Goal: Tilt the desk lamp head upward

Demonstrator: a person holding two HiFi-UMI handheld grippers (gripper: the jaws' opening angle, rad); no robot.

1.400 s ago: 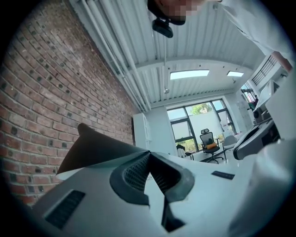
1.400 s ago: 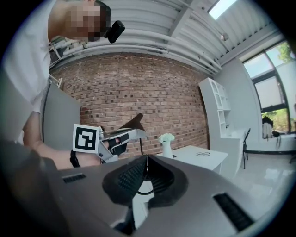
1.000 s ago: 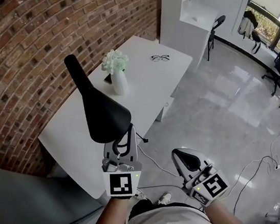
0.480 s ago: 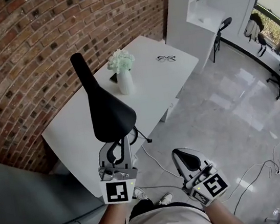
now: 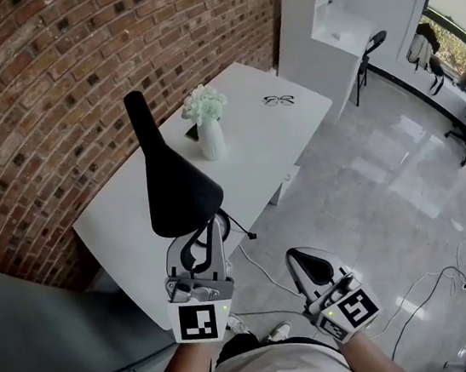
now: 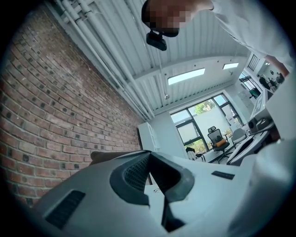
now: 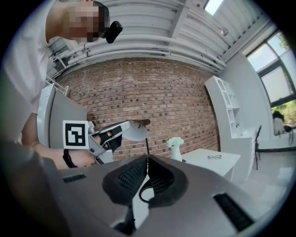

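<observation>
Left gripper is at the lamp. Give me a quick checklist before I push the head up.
1. Left gripper tips at lamp head rim: ok.
2. Left jaws together, nothing between them: ok.
3. Right gripper shut, empty, apart from the lamp: ok.
4. Vase stands apart from lamp head: ok.
5. Lamp base steady on table: cannot tell, hidden under the head.

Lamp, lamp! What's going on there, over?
Left gripper shut on lamp head, at rim. Right gripper shut, empty, off aside. Vase on table, well clear.
</observation>
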